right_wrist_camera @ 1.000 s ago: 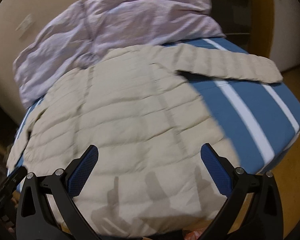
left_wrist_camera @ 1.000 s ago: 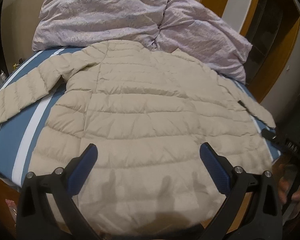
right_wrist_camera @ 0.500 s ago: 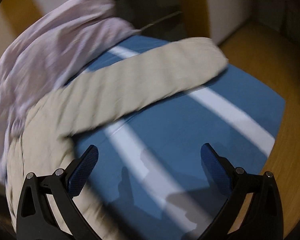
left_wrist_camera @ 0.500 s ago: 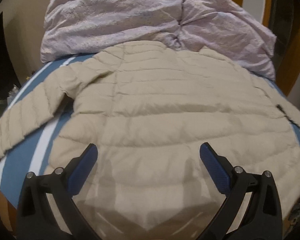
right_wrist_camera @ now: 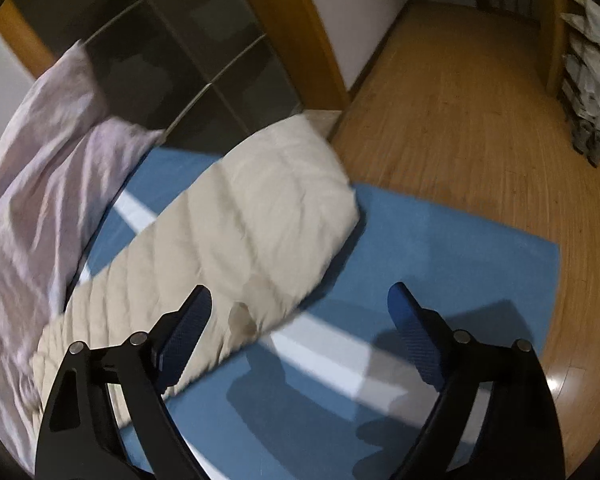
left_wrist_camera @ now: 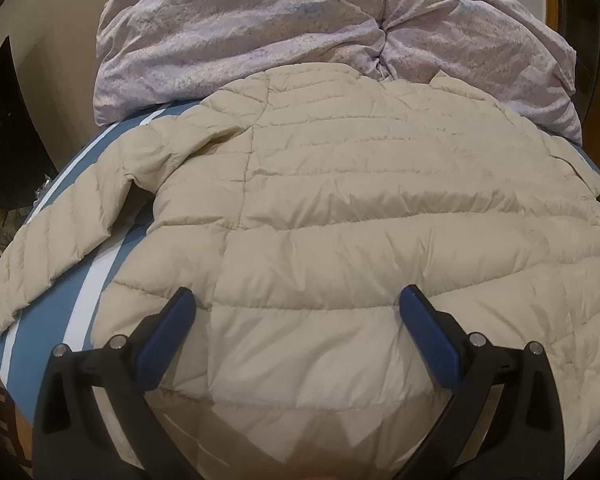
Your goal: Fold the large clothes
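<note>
Left gripper: the black two-finger left gripper (left_wrist_camera: 296, 308) with blue pads is angled steeply down over the lower back panel of the cream quilted puffer jacket (left_wrist_camera: 360, 220); its jaws stand wide apart and hold nothing (whether the tips touch the fabric cannot be told).

Right gripper: the matching right gripper (right_wrist_camera: 300, 308) also tilts downward, off to the side of the bed; its jaws are still wide but closing, with the edge of the jacket's sleeve (right_wrist_camera: 260, 232) lying between them and not pinched.

Left finger of the right gripper: its blue pad (right_wrist_camera: 186, 334) overlaps the sleeve in the picture, while the other pad sits over bare sheet.

Jacket: spread flat, back side up, across the blue bed sheet with white stripes (left_wrist_camera: 36, 360); its collar end points toward the crumpled pale lilac duvet (left_wrist_camera: 320, 24).

Sleeves: one stretches out over the sheet in the left wrist view, the other reaches toward the mattress edge in the right wrist view (that view is somewhat blurred).

Beyond the bed: wooden floor (right_wrist_camera: 480, 120) and an orange-brown door frame (right_wrist_camera: 296, 28).
</note>
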`<action>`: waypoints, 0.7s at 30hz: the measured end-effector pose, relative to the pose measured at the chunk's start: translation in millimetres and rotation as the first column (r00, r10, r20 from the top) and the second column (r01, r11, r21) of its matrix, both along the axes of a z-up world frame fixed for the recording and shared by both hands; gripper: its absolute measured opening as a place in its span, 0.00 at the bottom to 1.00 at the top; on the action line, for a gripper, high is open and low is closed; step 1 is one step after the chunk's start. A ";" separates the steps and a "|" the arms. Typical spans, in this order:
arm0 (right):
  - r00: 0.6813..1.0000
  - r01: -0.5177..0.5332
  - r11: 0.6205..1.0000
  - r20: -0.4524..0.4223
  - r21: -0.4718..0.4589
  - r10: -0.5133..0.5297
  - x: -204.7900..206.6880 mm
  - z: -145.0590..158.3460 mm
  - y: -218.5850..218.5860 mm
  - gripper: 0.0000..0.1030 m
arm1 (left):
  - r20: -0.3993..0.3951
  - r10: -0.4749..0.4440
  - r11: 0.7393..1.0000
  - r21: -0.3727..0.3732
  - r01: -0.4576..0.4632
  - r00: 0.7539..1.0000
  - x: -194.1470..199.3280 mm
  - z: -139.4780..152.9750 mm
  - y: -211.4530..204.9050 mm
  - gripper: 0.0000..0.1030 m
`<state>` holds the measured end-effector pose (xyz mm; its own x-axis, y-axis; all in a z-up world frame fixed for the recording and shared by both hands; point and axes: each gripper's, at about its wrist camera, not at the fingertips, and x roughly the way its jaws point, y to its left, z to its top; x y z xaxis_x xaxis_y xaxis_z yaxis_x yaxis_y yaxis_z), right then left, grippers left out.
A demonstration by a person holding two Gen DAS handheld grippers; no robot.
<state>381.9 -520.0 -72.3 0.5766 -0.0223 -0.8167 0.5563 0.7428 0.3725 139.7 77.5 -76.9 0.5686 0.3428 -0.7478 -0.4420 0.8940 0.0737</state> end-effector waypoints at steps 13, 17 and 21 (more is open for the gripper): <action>0.998 -0.020 0.998 0.061 -0.062 0.024 18.7 2.6 3.1 0.12 | -0.040 -0.004 0.998 -0.057 0.002 0.999 6.9 -8.5 5.2 0.98; 0.984 -0.110 0.979 0.122 -0.170 0.132 21.9 34.3 38.7 0.10 | -0.041 -0.006 0.998 -0.069 0.003 0.999 7.9 -9.8 6.0 0.98; 0.935 -0.256 0.939 0.188 -0.228 0.301 26.0 69.2 97.8 0.10 | -0.040 -0.006 0.997 -0.072 0.003 0.999 7.8 -9.7 6.0 0.98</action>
